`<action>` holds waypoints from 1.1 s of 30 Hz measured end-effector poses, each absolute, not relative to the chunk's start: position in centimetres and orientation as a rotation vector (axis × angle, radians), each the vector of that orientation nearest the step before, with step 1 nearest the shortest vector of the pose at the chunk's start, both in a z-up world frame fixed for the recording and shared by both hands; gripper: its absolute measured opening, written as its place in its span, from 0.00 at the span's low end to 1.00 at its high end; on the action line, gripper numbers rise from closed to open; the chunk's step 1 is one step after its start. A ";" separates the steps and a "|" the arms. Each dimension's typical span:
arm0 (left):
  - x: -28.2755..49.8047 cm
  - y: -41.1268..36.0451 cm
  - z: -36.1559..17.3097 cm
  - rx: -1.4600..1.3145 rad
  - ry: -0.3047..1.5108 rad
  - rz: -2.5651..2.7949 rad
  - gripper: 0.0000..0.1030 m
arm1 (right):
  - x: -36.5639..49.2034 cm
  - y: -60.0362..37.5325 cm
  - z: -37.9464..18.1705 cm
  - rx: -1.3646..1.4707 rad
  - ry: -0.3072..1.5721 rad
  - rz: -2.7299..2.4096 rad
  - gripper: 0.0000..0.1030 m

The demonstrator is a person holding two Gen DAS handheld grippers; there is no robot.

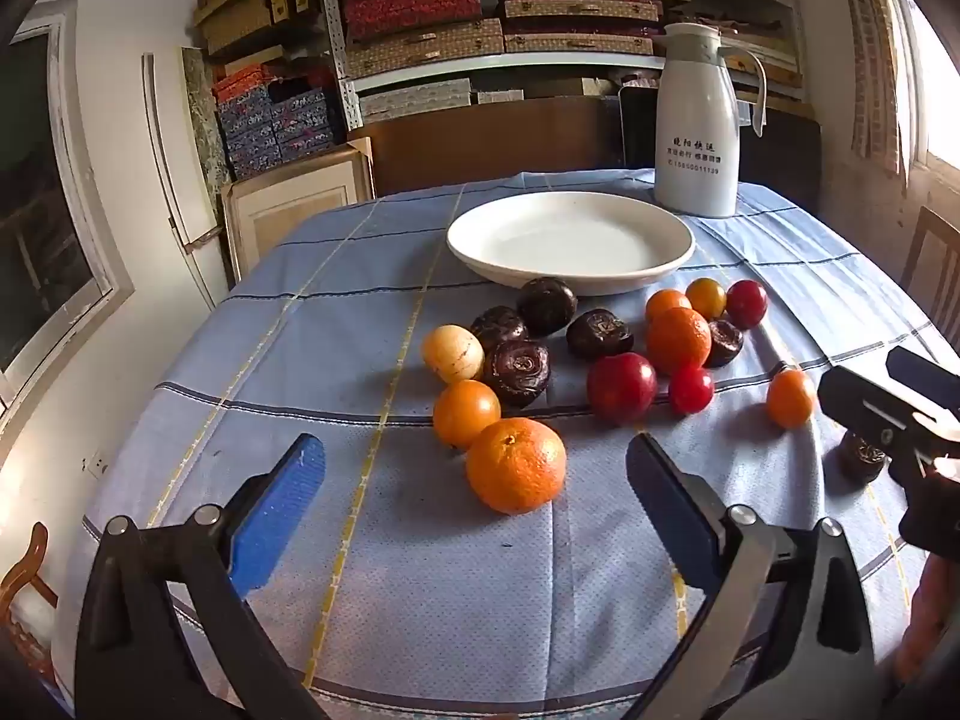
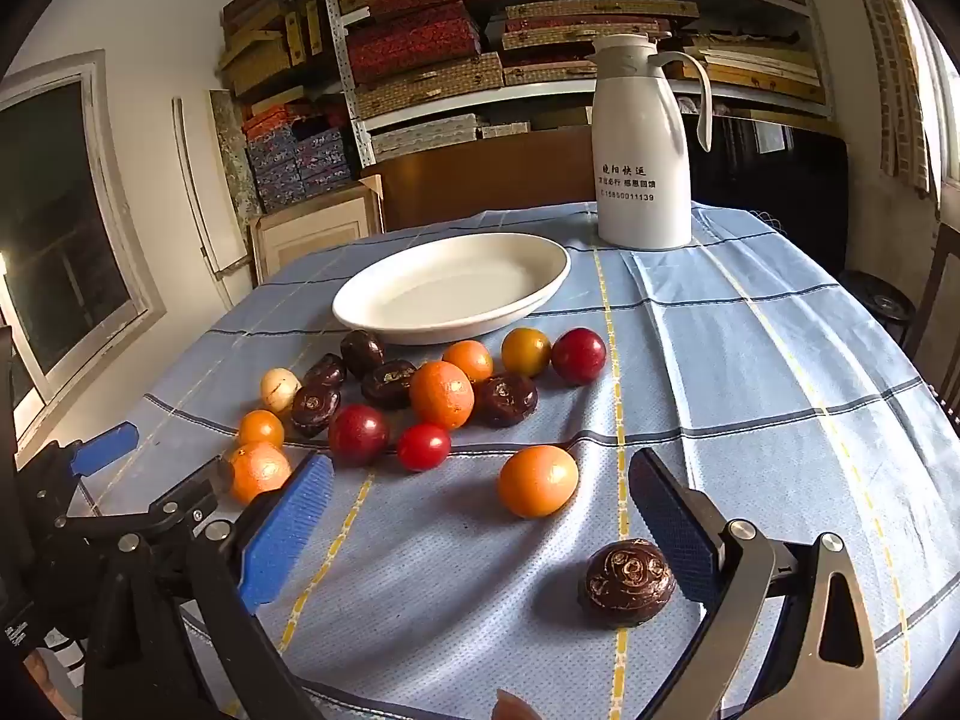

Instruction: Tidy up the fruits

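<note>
Holding both claws wide with nothing in either, I hover my left gripper (image 1: 477, 492) around the big orange (image 1: 516, 465) at twelve o'clock; my right gripper (image 2: 480, 510) frames a smooth orange fruit (image 2: 538, 481). The other fruits lie scattered before the white plate (image 1: 600, 279) at twelve o'clock.
</note>
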State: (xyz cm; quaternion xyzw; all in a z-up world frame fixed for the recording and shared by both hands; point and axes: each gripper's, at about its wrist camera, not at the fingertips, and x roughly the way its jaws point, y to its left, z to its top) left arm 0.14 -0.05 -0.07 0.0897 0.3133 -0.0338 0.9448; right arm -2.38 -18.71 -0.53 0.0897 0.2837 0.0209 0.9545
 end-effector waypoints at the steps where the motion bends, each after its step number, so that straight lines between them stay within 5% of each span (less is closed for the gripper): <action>1: -0.1 0.0 0.0 0.182 0.614 -0.063 0.96 | -2.4 -18.7 -0.5 0.183 0.576 0.042 0.97; 33: 0.1 0.5 -0.3 0.183 0.632 -0.054 0.96 | -2.2 -18.8 -0.8 0.203 0.595 0.049 0.97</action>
